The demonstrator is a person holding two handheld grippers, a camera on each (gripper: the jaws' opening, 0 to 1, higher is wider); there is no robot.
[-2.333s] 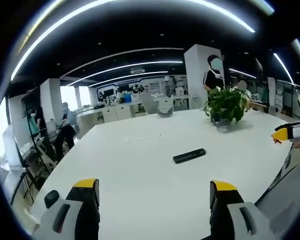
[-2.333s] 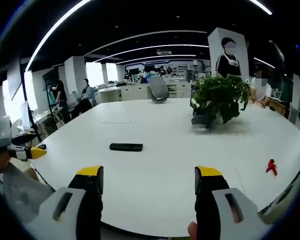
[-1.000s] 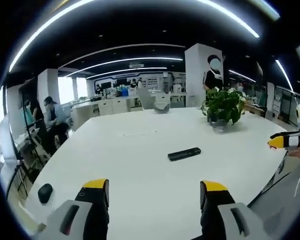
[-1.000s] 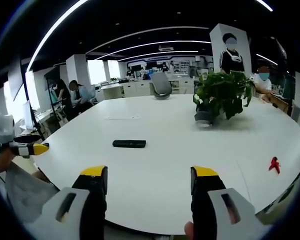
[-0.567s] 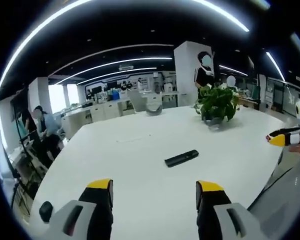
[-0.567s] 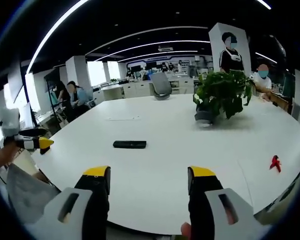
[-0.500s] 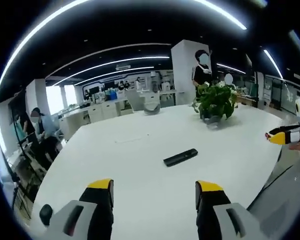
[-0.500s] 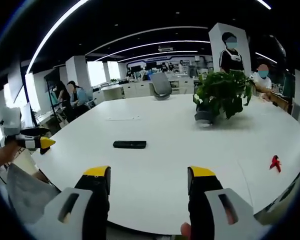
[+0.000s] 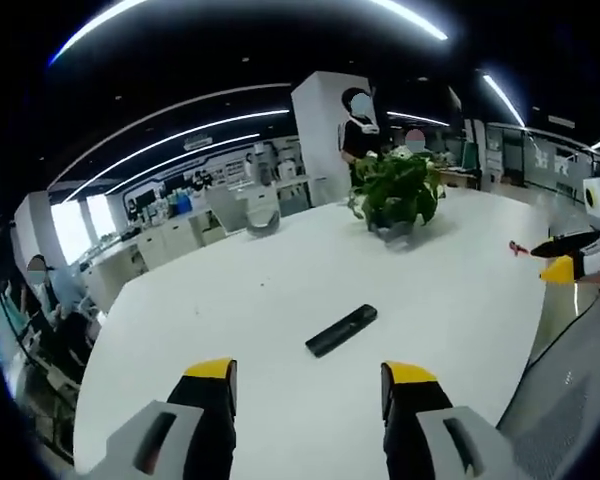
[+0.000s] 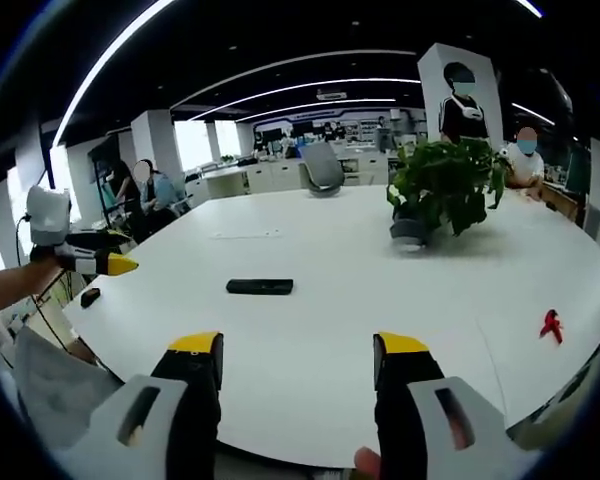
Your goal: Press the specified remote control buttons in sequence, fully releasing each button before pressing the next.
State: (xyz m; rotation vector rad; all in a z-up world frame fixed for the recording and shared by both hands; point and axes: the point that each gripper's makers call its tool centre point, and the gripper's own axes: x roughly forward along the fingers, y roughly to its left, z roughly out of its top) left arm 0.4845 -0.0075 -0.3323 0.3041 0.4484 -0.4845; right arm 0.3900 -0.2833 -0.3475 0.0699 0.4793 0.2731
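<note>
A slim black remote control lies flat on the big white table, a short way ahead of my left gripper, which is open and holds nothing. In the right gripper view the remote control lies left of centre on the table, farther ahead of my right gripper, which is open too with nothing between its jaws. The left gripper reaches in from the left over the table's edge. The right gripper shows at the right edge of the left gripper view.
A potted green plant stands at the far right of the table. A small red object lies near the right edge. A small black object sits at the left edge. Office chairs, desks and people fill the room behind.
My left gripper has moved forward over the table toward the remote, and its jaws stand closer together than 2.3 s ago. The right gripper has barely moved.
</note>
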